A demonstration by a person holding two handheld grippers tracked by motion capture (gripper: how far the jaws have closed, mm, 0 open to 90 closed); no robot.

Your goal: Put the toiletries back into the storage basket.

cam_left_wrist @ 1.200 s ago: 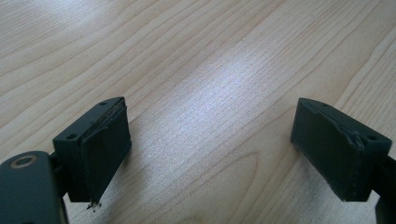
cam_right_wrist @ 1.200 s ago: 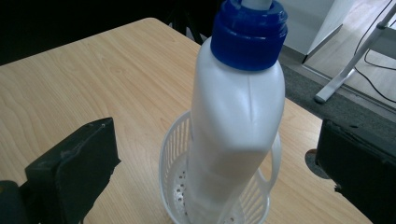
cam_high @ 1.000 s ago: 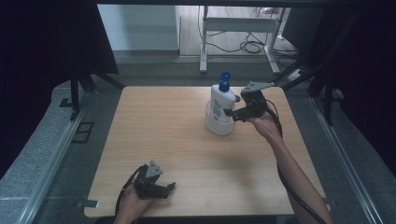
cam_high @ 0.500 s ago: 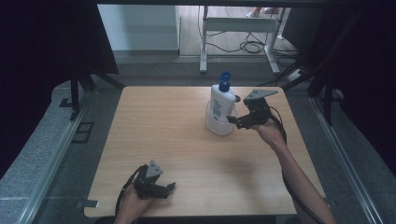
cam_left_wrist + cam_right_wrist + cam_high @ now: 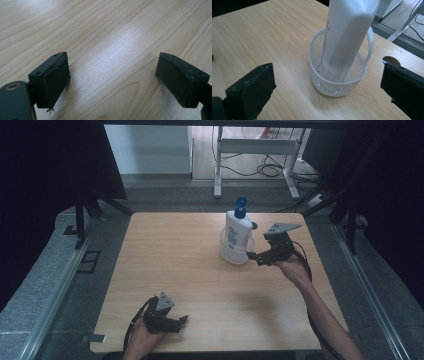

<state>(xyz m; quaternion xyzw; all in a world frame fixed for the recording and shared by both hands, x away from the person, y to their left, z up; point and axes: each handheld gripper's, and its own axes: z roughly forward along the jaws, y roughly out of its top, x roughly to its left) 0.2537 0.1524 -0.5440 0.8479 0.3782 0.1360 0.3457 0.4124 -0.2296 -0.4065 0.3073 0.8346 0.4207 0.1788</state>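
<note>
The right hand-held gripper (image 5: 252, 255) sat wide open and empty, jaws spread on either side of open air, just short of the white slotted plastic basket (image 5: 235, 254) straight ahead of it; the tall white plastic bottle with a blue pump top (image 5: 237, 229) stood upright inside that basket, leaning a little against the rim as seen in the right gripper view (image 5: 348, 37). Main risk, as a judgement: the bottle was tall and top-heavy in a shallow, light basket (image 5: 337, 82), so a jaw clipping the rim or pushing the bottle low could tip both, or slide the basket across the smooth top toward the far edge, which lay not far beyond it. A grip on the rounded, glossy bottle body could also slip or twist. The left hand-held gripper (image 5: 181, 320) rested near the person's edge, well apart from the basket, also wide open with nothing between its pads (image 5: 58, 77), so it offered no bracing. The light wood-grain desk (image 5: 175, 260) was otherwise bare. Beyond it were dark curtains, a grey floor, a white desk frame (image 5: 250, 150) and loose cables (image 5: 267, 169).
</note>
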